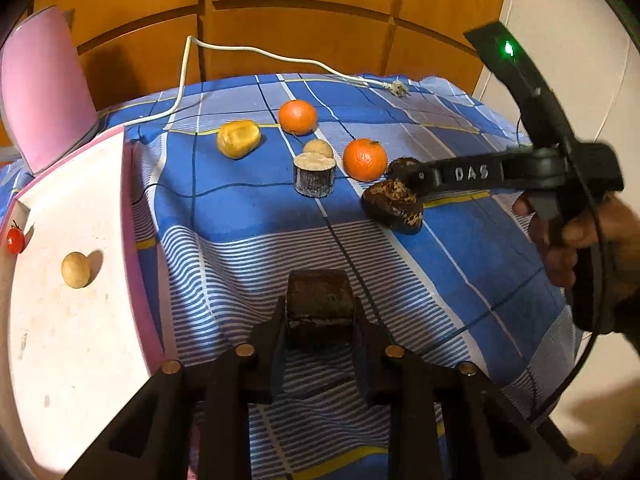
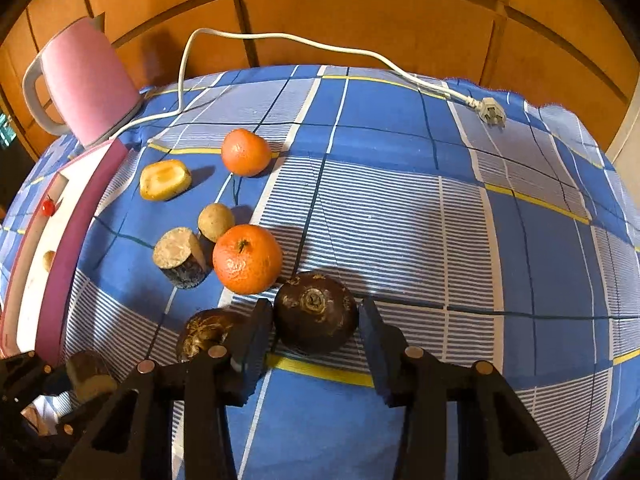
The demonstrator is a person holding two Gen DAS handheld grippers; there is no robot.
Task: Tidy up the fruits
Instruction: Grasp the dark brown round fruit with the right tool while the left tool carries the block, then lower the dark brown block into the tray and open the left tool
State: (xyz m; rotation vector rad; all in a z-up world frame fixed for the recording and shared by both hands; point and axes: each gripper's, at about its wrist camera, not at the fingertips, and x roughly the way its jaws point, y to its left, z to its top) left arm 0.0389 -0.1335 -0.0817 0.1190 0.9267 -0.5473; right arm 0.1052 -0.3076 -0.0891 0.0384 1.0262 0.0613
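Orange wooden panelled wall (image 2: 360, 20), blue checked tablecloth (image 2: 400, 220), white wall (image 1: 568, 60) at right

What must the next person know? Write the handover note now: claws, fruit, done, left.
Left claw: shut on a dark brown chunk.
Right claw: open around a dark round fruit, pads not pressing.
Done: a tomato and a small tan fruit lie on the white tray.
Left: far orange, near orange, yellow fruit and other pieces on the blue cloth.
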